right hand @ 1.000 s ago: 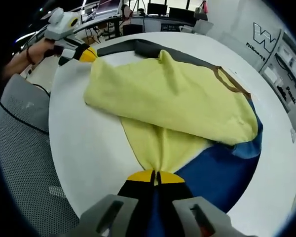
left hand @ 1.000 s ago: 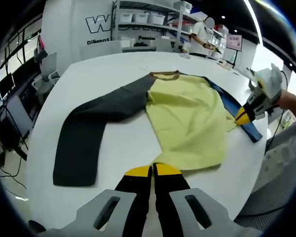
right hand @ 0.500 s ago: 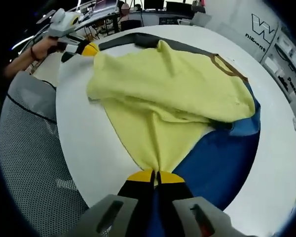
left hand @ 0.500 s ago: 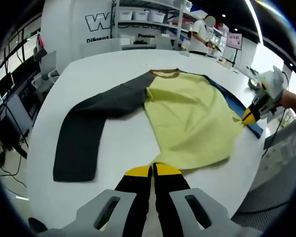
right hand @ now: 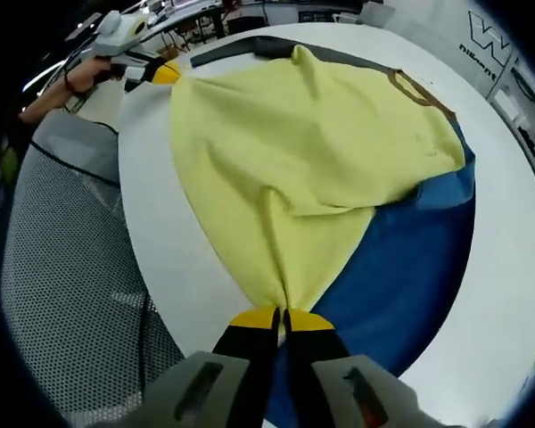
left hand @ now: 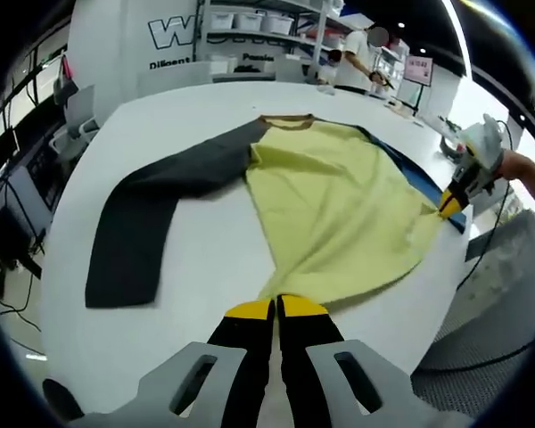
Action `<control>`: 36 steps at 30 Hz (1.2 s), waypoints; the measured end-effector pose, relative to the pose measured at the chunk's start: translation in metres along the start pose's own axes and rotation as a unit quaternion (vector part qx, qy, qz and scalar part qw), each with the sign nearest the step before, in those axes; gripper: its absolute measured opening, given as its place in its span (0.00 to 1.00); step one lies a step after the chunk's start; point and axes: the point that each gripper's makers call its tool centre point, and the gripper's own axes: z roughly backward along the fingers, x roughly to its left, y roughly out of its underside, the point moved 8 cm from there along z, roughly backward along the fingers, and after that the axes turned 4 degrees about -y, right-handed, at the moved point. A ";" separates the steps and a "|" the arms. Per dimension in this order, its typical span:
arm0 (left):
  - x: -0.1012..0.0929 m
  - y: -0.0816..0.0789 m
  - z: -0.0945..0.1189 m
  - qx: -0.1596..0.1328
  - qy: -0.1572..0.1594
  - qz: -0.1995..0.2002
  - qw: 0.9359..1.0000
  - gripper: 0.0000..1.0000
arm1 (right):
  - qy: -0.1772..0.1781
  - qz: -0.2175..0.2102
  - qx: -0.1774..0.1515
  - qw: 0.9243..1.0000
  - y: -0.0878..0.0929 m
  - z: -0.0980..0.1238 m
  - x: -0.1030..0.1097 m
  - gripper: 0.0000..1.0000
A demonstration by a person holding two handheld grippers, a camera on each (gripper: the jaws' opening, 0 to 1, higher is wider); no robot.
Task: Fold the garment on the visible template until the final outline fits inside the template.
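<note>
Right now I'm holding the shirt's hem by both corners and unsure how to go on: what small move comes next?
Probably carry the hem toward the collar. Both grippers pinch the yellow shirt, spread flat, dark sleeve unfolded, blue template partly uncovered.

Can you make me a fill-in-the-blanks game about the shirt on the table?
1. The body of the shirt is coloured ____.
2. The long sleeve lying flat on the white table is dark ____.
3. The template peeking out from under the shirt is coloured ____.
4. The left gripper and the right gripper are each shut on the shirt's ____ edge.

Missing words: yellow; grey; blue; bottom
</note>
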 end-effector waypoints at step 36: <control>-0.047 0.026 0.016 0.100 0.095 -0.137 0.981 0.00 | -0.030 -0.059 0.089 0.994 0.047 0.015 0.015 0.00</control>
